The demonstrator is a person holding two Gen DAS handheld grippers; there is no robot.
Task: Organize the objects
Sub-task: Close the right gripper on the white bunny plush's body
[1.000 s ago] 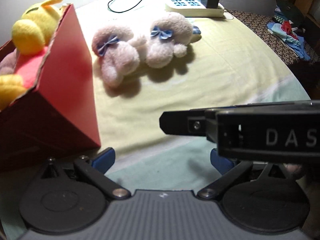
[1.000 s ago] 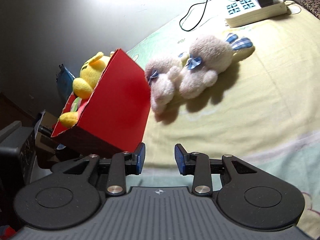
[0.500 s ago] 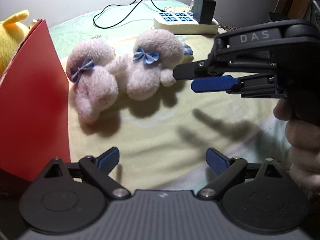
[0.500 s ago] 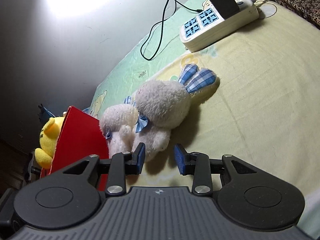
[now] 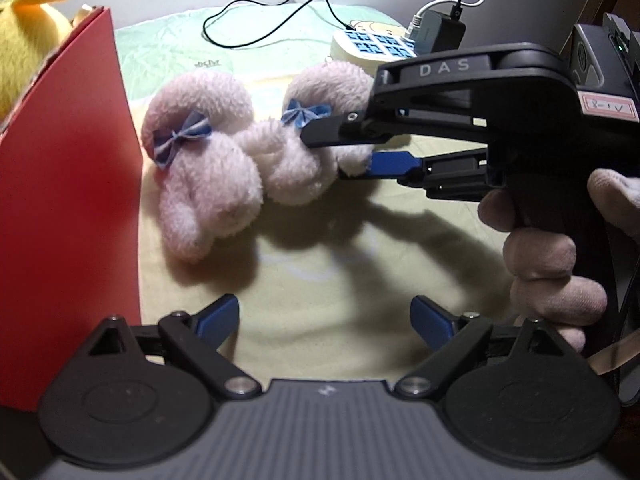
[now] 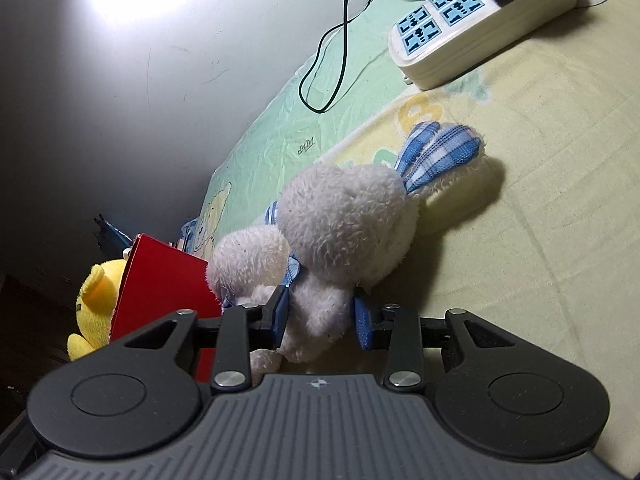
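Note:
Two white plush rabbits with blue bows lie side by side on the bed sheet. The right rabbit (image 5: 316, 136) (image 6: 352, 224) has blue checked ears. My right gripper (image 6: 320, 316) (image 5: 340, 156) has its jaws on either side of that rabbit's body, a little apart, with the blue pads touching the fur. The left rabbit (image 5: 204, 172) (image 6: 244, 260) lies against the red box (image 5: 68, 208) (image 6: 160, 280). A yellow plush toy (image 5: 28, 36) (image 6: 96, 304) sits in the box. My left gripper (image 5: 324, 320) is open and empty, low over the sheet in front of the rabbits.
A white power strip (image 5: 376, 44) (image 6: 476, 28) with a black adapter and cables lies at the far side of the bed. A grey wall stands behind it. Pale yellow sheet (image 5: 360, 272) spreads to the right of the rabbits.
My right gripper has moved forward onto the right rabbit and its jaws now straddle the body. My left gripper has moved closer to the rabbits and stays open.

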